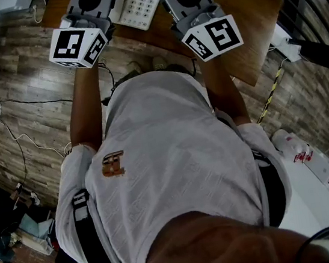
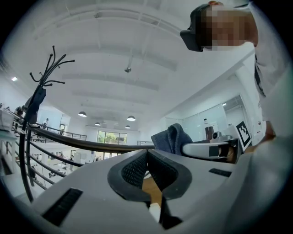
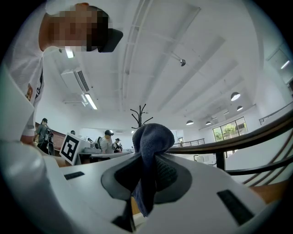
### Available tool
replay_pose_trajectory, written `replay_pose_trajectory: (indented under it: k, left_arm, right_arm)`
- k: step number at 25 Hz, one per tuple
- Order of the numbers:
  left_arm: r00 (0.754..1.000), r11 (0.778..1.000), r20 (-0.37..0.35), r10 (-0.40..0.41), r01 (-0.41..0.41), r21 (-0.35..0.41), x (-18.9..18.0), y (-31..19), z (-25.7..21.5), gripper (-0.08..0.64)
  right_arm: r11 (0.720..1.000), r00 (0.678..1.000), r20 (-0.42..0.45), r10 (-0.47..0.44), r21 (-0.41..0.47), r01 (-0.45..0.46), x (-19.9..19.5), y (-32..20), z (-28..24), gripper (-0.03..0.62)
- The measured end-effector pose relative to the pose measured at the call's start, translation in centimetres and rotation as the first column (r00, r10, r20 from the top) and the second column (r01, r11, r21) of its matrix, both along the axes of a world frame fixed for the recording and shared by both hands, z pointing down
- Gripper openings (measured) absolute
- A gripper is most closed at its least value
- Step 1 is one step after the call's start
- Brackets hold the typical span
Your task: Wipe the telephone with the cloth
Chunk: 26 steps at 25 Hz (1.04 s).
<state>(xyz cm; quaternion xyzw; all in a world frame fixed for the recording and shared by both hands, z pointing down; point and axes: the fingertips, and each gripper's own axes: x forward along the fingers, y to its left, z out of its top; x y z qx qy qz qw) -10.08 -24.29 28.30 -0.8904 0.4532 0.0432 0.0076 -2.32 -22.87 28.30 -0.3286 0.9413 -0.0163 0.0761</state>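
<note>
Head view looks steeply down past the person's white shirt (image 1: pixel 174 157) to a big brown wooden table (image 1: pixel 258 17). On that table lies the white push-button telephone (image 1: pixel 138 7), and only part of it shows.

The left gripper (image 2: pixel 147 154) is just to the left of the telephone, and the right gripper (image 3: pixel 145 157) is just to the right of it. The telephone peeks out between the two. I cannot tell from above whether either gripper touches it.

The left gripper's black pads meet at their tips, and nothing is held between them. A bit of brown wood shows through the small gap lower down. The right gripper's pads are pressed tight on a dark blue soft cloth (image 3: pixel 152 137). The cloth bulges out past the tips in a round bunch, and one end hangs down behind the pads.

Both gripper views show mostly ceiling and lamps, so I think the grippers tilt up and away from the telephone. The cloth does not seem to be on the telephone yet.

So the cloth is picked up and ready, but I think the wiping has not begun. Next, the right gripper needs to tip down and come in over the telephone until the blue bunch presses on the keys. Then it can rub from side to side. The left gripper could rest on the telephone's left side to stop it sliding
</note>
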Motion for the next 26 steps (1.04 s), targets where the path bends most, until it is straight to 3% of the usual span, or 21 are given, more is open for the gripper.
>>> replay_pose_trajectory:
  k: [26]
  left_arm:
    - [1.000, 1.000, -0.006, 0.006, -0.006, -0.010, -0.9, 0.0, 0.8, 0.018]
  right_arm:
    - [1.000, 1.000, -0.013, 0.011, -0.004, -0.011, -0.6, 0.3, 0.9, 0.071]
